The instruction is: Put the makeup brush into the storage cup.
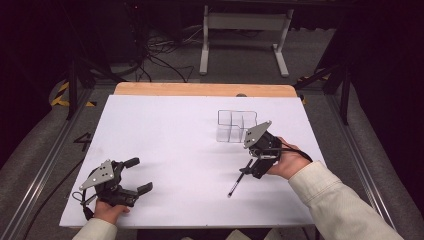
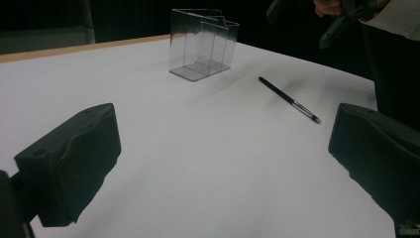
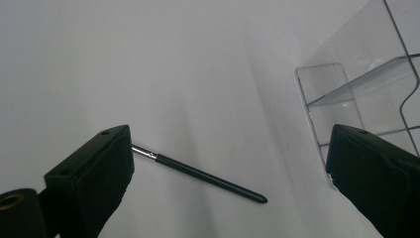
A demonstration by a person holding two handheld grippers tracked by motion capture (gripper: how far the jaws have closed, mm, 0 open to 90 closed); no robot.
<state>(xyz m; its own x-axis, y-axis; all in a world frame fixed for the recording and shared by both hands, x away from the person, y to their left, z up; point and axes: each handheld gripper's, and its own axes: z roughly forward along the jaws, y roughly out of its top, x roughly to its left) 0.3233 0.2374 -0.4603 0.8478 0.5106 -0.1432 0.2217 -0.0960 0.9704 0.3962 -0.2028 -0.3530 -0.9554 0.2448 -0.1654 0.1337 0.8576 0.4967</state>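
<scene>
Overhead, right claw (image 1: 248, 169) wide open above black pen (image 1: 239, 178), left claw (image 1: 141, 175) agape, empty, clear organizer (image 1: 236, 126) beyond.

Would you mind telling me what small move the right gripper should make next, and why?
Probably lower the right gripper over the black pen and close. Its jaws are open and empty above the pen, which lies flat on the table beside the clear organizer.

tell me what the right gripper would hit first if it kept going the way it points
Probably the thin black brush on the white table: it lies between the open right gripper's jaws, though height above it is unclear.
</scene>
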